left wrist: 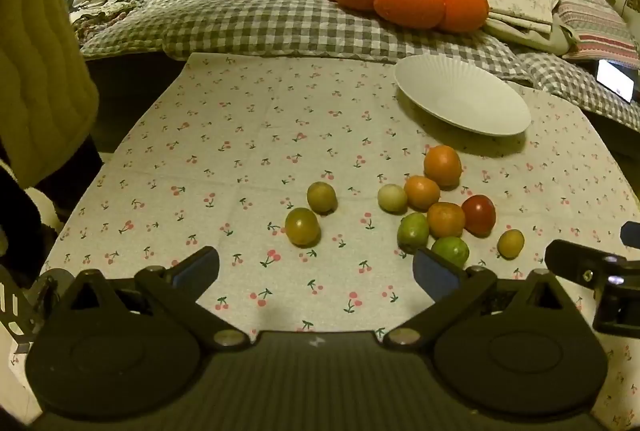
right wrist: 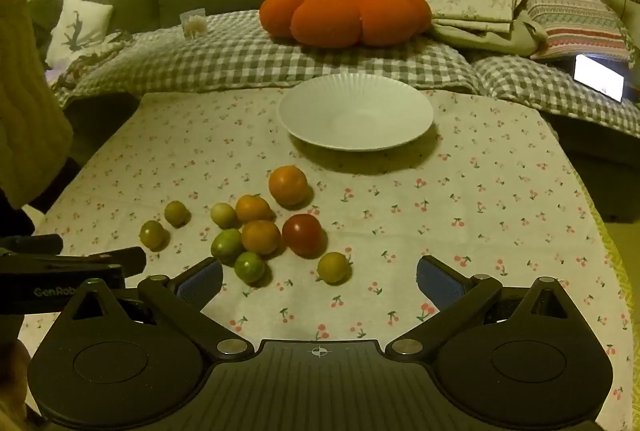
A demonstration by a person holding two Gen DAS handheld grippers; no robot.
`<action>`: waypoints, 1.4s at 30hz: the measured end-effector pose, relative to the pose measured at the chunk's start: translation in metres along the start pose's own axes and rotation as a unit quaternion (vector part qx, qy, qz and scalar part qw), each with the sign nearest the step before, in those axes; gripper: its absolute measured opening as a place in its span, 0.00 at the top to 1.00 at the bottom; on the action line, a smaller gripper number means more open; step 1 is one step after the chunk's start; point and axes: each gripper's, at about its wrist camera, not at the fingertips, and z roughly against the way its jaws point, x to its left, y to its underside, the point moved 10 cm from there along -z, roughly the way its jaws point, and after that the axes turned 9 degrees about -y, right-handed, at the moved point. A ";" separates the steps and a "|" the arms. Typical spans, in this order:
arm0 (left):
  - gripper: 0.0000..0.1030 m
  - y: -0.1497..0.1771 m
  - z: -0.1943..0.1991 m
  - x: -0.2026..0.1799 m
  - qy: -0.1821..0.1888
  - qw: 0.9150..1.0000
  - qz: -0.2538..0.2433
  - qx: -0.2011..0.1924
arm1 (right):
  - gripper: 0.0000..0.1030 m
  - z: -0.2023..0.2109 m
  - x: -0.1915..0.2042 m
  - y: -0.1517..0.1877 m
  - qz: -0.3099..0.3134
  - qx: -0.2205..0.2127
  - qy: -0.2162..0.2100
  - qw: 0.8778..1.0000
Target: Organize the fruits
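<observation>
Left wrist view: the left gripper [left wrist: 316, 273] stands wide and empty; the fruits [left wrist: 424, 207] lie on the cherry-print cloth [left wrist: 224, 167] ahead and rightward, white plate [left wrist: 460, 95] beyond.

Right wrist view: the right gripper [right wrist: 320, 277] gapes wide, empty; the fruits [right wrist: 260, 227] lie ahead-left, one yellowish fruit [right wrist: 333, 267] just ahead between its fingers, the plate [right wrist: 356, 111] farther on.

Pretty dim, yellowish indoor light. The plate [right wrist: 356, 111] throws a soft shadow toward the camera. Heavy fisheye bending plus dark corners, and a screen [right wrist: 599, 78] blown out white at right.
</observation>
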 end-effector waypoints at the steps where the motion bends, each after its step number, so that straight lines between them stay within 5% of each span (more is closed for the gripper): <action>1: 0.01 0.000 0.000 0.000 0.000 1.000 0.000 0.000 | 0.00 0.000 0.000 0.000 0.000 0.000 0.000 1.000; 42: 0.01 0.003 -0.008 -0.003 0.010 1.000 -0.013 -0.001 | 0.00 -0.002 0.000 0.000 -0.004 -0.005 0.006 1.000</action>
